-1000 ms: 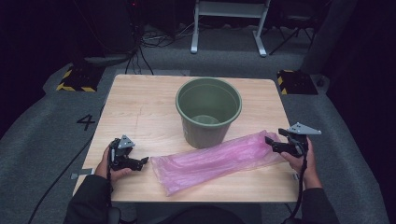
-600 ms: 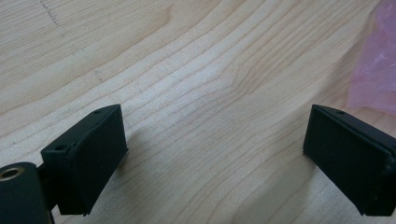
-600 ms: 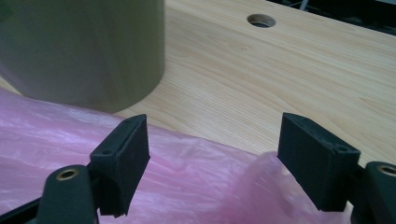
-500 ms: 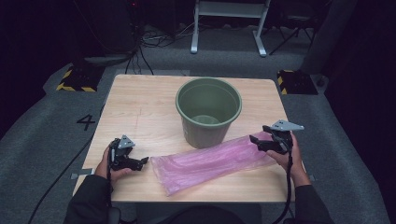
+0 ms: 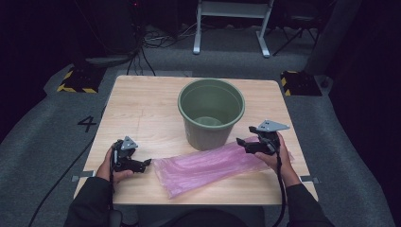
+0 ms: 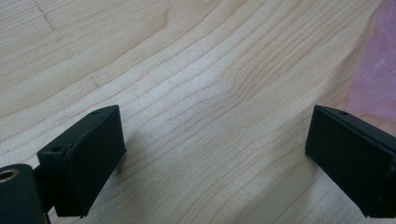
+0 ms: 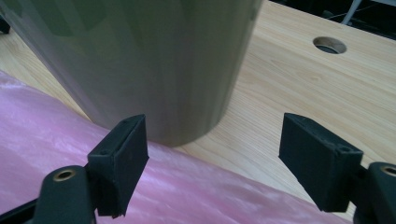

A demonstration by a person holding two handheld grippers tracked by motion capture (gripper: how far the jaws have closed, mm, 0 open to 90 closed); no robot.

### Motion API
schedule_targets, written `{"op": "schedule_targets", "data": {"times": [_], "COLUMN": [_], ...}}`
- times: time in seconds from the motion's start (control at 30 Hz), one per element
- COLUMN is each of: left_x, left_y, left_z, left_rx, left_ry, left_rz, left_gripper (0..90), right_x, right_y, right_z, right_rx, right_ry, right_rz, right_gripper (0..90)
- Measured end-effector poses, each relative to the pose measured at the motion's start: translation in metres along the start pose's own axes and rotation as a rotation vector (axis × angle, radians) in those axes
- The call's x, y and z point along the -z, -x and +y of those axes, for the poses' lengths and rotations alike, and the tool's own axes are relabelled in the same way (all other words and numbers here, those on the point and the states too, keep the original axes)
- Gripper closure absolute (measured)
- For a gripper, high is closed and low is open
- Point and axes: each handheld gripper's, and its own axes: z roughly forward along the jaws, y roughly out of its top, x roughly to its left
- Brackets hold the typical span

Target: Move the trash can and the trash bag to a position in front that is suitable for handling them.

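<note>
1. The bag (image 5: pixel 215 165) lies flat on the tabletop (image 5: pixel 142 109), near my edge of it, just in front of the bucket (image 5: pixel 211 113); its long axis runs across the tabletop on a slant, the left end lower and nearer me, the right end higher and farther off, beside the bucket's right side.
2. In the high view the bag's left end points toward my left hand-held gripper (image 5: pixel 145 162); the right end reaches under my right hand-held gripper (image 5: pixel 240 140).
3. My left hand-held gripper rests low on the tabletop, just left of the bag; its jaws are spread wide with bare wood between them in the left gripper view, and the bag's pink edge (image 6: pixel 376 79) sits just beyond the right jaw.
4. My right hand-held gripper (image 7: pixel 212 158) hovers over the bag's right end (image 7: pixel 56 154), jaws spread and nothing pinched; the bucket's wall (image 7: pixel 154 60) stands close ahead of them, its foot touching or just behind the bag.
5. Against the earlier frames: my right hand-held gripper has come in from the tabletop's right edge toward the bucket, and is now above the bag; my left has stayed put; bag and bucket lie as before.
</note>
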Motion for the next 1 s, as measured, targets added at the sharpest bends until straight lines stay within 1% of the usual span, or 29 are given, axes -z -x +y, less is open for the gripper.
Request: {"op": "schedule_targets", "data": {"times": [0.03,0.07,0.1,0.13,0.17,0.23,0.27,0.3,0.37,0.4,0.43,0.47,0.57,0.63,0.67,0.73,0.83,0.9,1.0], "left_x": [-0.003,-0.005,-0.006,-0.006,-0.008,-0.009,-0.009,-0.009,-0.009,-0.009,-0.009,-0.009,-0.009,-0.009,-0.009,-0.009,-0.009,-0.009,-0.009], "left_y": [-0.001,-0.001,-0.002,-0.002,-0.002,-0.003,-0.003,-0.003,-0.003,-0.003,-0.003,-0.003,-0.003,-0.003,-0.003,-0.003,-0.003,-0.003,-0.003], "left_z": [0.003,0.004,0.006,0.006,0.008,0.009,0.009,0.009,0.009,0.009,0.009,0.009,0.009,0.009,0.009,0.009,0.009,0.009,0.009], "left_rx": [-0.001,-0.004,-0.018,-0.018,-0.025,-0.035,-0.035,-0.036,-0.036,-0.036,-0.036,-0.036,-0.035,-0.034,-0.034,-0.032,-0.033,-0.033,-0.033], "left_ry": [-0.005,-0.002,-0.002,-0.002,-0.002,-0.005,-0.005,-0.005,-0.005,-0.005,-0.005,-0.005,-0.005,-0.005,-0.005,-0.005,-0.005,-0.004,-0.005], "left_rz": [-0.005,-0.012,-0.018,-0.018,-0.032,-0.034,-0.034,-0.033,-0.033,-0.033,-0.033,-0.033,-0.033,-0.031,-0.031,-0.031,-0.03,-0.03,-0.03], "left_gripper": [3.0,2.8,2.8,2.8,2.8,2.8,2.8,2.8,2.8,2.8,2.8,2.8,2.8,2.8,2.8,2.8,2.8,2.8,2.8], "right_x": [-0.004,-0.006,-0.008,-0.01,-0.012,-0.017,-0.017,-0.022,-0.027,-0.029,-0.031,-0.033,-0.038,-0.04,-0.042,-0.045,-0.049,-0.052,-0.054], "right_y": [-0.005,-0.007,-0.01,-0.013,-0.017,-0.024,-0.024,-0.031,-0.037,-0.039,-0.041,-0.042,-0.041,-0.042,-0.043,-0.043,-0.04,-0.038,-0.036], "right_z": [0.002,0.003,0.004,0.006,0.007,0.009,0.009,0.011,0.012,0.012,0.013,0.013,0.014,0.014,0.015,0.016,0.018,0.019,0.019], "right_rx": [0.004,0.008,0.009,0.012,0.017,0.025,0.025,0.033,0.04,0.042,0.047,0.047,0.018,0.013,0.005,-0.008,-0.039,-0.049,-0.044], "right_ry": [0.001,0.003,0.005,0.004,0.007,0.009,0.009,0.008,0.007,0.008,0.006,0.007,0.012,0.016,0.023,0.024,0.026,0.029,0.028], "right_rz": [0.012,0.012,0.022,0.027,0.027,0.041,0.041,0.039,0.038,0.029,0.02,0.015,0.012,0.006,-0.017,-0.036,-0.056,-0.055,-0.066], "right_gripper": [23.3,23.3,23.2,23.0,22.7,22.4,22.4,22.1,21.2,18.8,18.8,19.1,17.9,17.5,17.6,17.5,18.2,18.6,18.8]}}
